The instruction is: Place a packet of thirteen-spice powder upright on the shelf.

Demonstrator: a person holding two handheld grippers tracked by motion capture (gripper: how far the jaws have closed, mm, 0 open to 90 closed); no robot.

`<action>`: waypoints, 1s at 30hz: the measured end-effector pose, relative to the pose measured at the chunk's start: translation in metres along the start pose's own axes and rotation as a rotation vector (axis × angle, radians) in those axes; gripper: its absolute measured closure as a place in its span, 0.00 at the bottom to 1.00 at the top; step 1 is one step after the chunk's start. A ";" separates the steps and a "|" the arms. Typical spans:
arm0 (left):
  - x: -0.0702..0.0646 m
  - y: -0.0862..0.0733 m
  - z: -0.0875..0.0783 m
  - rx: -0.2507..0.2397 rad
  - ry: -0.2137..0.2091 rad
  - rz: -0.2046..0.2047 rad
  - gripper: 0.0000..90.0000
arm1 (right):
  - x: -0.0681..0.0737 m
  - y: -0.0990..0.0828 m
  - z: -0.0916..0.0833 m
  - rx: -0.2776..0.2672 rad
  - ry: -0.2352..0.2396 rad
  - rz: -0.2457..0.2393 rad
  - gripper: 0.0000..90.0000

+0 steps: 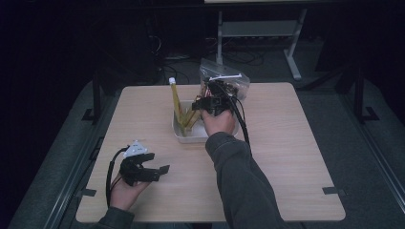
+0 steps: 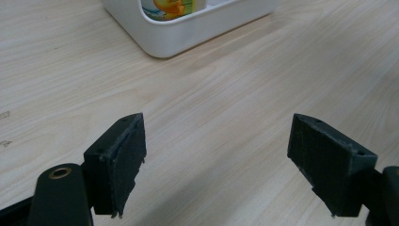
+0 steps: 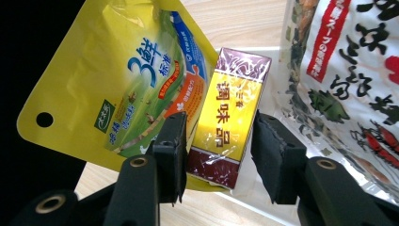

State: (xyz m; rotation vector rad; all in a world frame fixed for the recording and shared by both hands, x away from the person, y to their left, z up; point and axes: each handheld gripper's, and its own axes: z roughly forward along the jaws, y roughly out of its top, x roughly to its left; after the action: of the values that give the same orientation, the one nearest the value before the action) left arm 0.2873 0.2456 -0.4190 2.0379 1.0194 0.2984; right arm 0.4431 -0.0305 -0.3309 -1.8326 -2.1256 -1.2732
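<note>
Your right gripper [image 3: 219, 150] brackets the small yellow box [image 3: 229, 117] standing in the white tray [image 1: 184, 137]; whether the pads touch it, I cannot tell. Likely light, rigid, glossy-wrapped: grip its flat sides mid-height. Your left gripper [image 2: 216, 155] rests wide open, empty.

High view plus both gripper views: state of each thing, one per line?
left gripper: open, nothing between the fingers, low over the table
right gripper: fingers either side of the small box; contact unclear
yellow pouch: upright in the white bin
clear bag: behind the bin
</note>
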 end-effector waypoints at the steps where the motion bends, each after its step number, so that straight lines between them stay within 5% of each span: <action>1: 0.000 0.000 0.000 0.001 0.001 0.000 0.22 | 0.000 0.000 0.000 0.000 0.001 0.000 0.61; 10: 0.000 0.000 -0.001 0.000 0.003 0.000 0.22 | 0.003 0.000 0.005 0.006 0.017 -0.006 0.60; 12: 0.000 -0.001 -0.001 0.000 0.003 -0.004 0.22 | 0.004 0.001 0.006 0.009 0.001 -0.015 0.65; 15: 0.001 -0.001 -0.001 0.001 0.004 -0.003 0.22 | 0.008 0.002 0.001 -0.018 -0.086 -0.052 0.74; 20: -0.001 -0.001 -0.002 -0.002 0.001 -0.001 0.23 | 0.011 -0.001 0.000 -0.016 -0.105 -0.064 0.74; 25: -0.001 -0.001 -0.003 -0.002 0.001 0.002 0.23 | 0.014 -0.006 0.001 -0.007 -0.030 -0.060 0.65; 30: -0.002 0.000 -0.003 0.000 -0.001 0.005 0.23 | 0.017 -0.011 0.001 0.013 -0.007 -0.071 0.64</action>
State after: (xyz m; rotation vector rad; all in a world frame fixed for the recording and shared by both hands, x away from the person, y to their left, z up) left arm 0.2842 0.2457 -0.4170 2.0404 1.0134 0.3002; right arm 0.4297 -0.0158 -0.3287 -1.7749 -2.2160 -1.2654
